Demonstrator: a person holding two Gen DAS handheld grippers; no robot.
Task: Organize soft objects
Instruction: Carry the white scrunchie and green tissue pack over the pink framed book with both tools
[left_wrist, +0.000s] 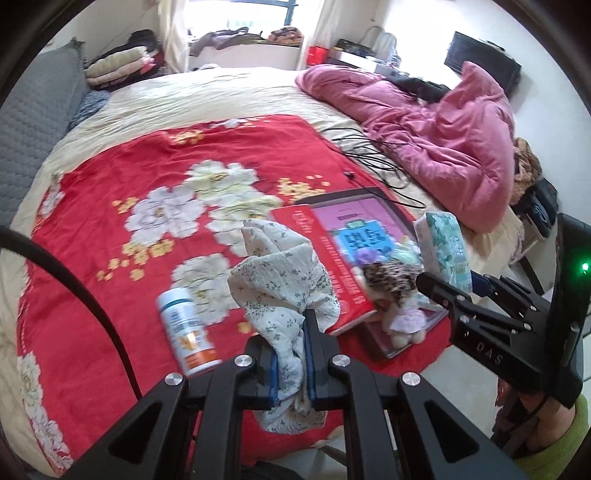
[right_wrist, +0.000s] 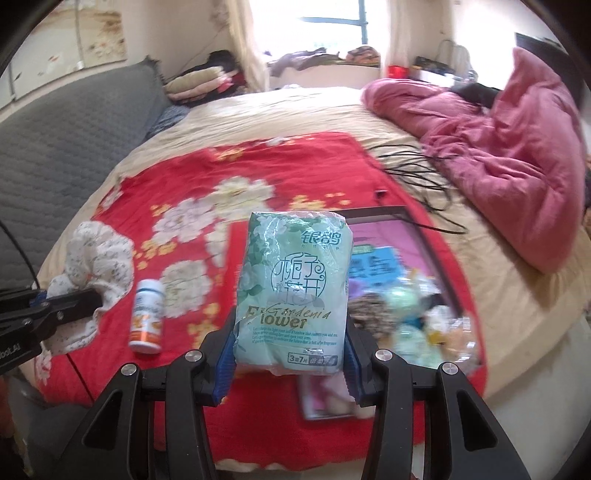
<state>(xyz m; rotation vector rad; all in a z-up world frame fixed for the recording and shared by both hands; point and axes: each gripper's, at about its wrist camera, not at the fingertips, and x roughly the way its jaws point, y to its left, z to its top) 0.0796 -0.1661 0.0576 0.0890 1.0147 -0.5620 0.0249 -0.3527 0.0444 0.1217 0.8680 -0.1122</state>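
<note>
My left gripper (left_wrist: 291, 354) is shut on a white floral cloth (left_wrist: 280, 280), which bunches up above the jaws over the red flowered blanket (left_wrist: 147, 184). The right wrist view shows that cloth (right_wrist: 99, 258) at the far left, with the left gripper (right_wrist: 74, 299) beside it. My right gripper (right_wrist: 290, 354) is shut on a pale green tissue pack (right_wrist: 295, 284) printed "Gardenia Flower", held upright. That pack (left_wrist: 443, 243) appears at the right in the left wrist view, above the right gripper's fingers (left_wrist: 436, 288). A spotted plush toy (left_wrist: 391, 284) lies on the books.
A white and orange pill bottle (left_wrist: 184, 328) lies on the blanket. A red book (left_wrist: 321, 266) and a pink-covered book (left_wrist: 362, 218) lie at the blanket's right side. Black cables (left_wrist: 373, 155) and a bunched pink quilt (left_wrist: 443, 133) lie beyond. A grey headboard (left_wrist: 33, 129) stands left.
</note>
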